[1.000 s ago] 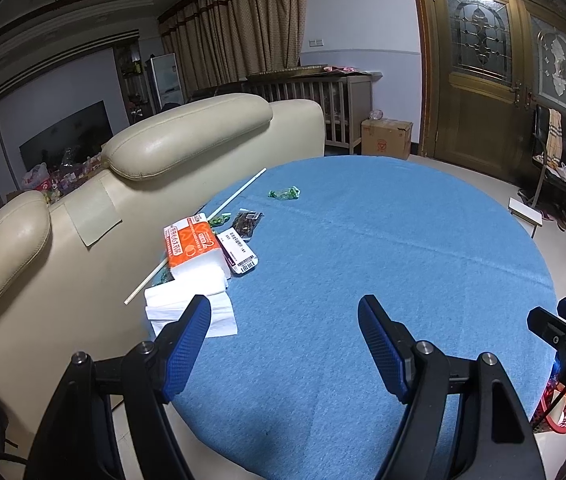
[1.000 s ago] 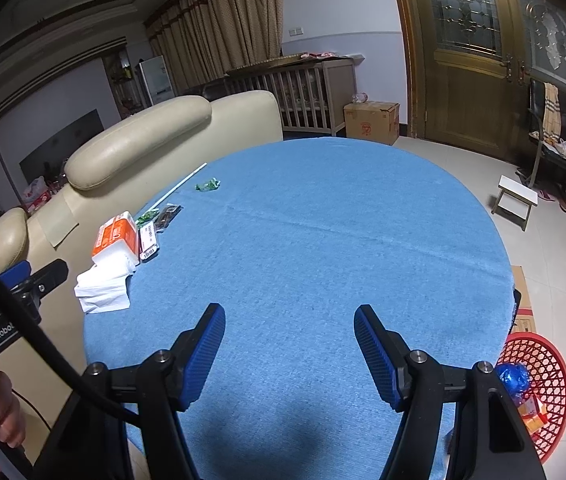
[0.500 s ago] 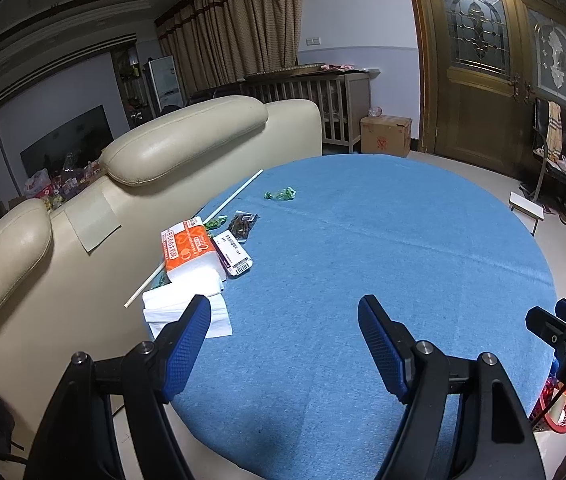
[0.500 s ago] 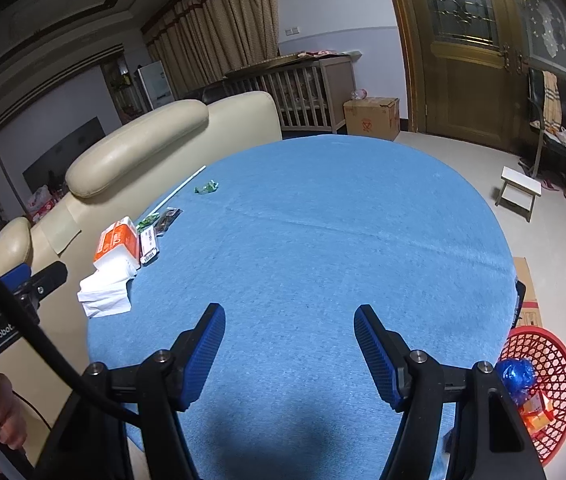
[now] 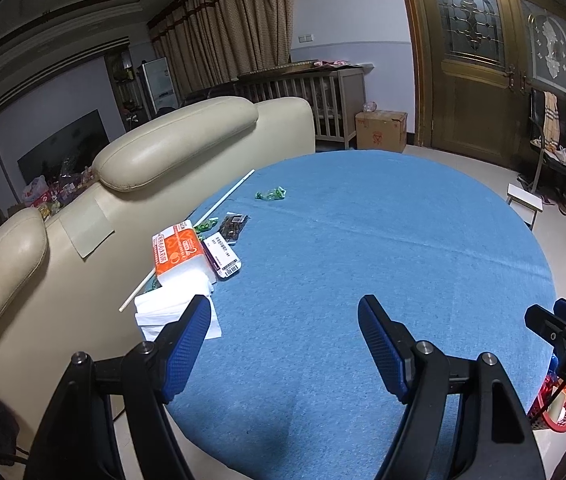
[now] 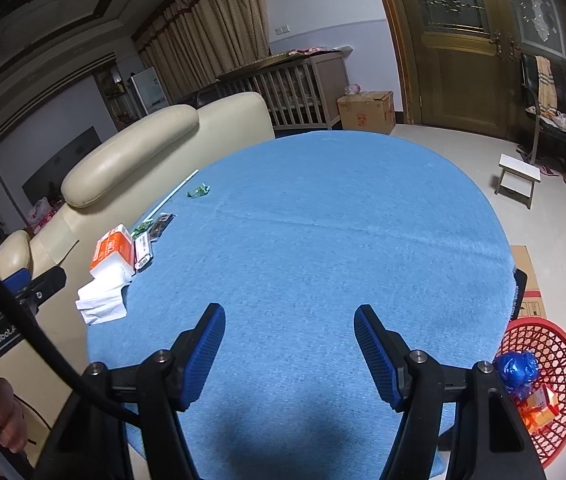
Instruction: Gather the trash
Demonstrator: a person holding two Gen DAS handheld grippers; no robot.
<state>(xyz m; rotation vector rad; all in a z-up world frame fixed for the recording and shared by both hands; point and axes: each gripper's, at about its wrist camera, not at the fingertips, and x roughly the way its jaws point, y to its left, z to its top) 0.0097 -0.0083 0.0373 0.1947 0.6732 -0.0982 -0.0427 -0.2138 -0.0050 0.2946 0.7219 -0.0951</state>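
Observation:
Trash lies along the left edge of the round blue table (image 5: 363, 248): a green wrapper (image 5: 270, 194), a dark wrapper (image 5: 234, 224), a white barcode packet (image 5: 224, 258), an orange tissue pack (image 5: 177, 250), white tissues (image 5: 171, 312) and a long white stick (image 5: 219, 204). The same items show in the right wrist view: green wrapper (image 6: 199, 191), orange pack (image 6: 113, 250), tissues (image 6: 101, 302). My left gripper (image 5: 283, 344) is open and empty over the table's near edge, just right of the tissues. My right gripper (image 6: 289, 354) is open and empty above the near middle. A red basket (image 6: 555, 364) on the floor holds trash.
A cream leather sofa (image 5: 83, 208) presses against the table's left side. A cardboard box (image 5: 381, 130) and a wooden crib (image 5: 303, 96) stand by the far wall. A small white stool (image 6: 519, 178) and a chair (image 5: 559, 152) stand at the right near wooden doors.
Both grippers have risen and drawn back slightly; the table items appear a little farther and lower in view. Both stay open and empty.

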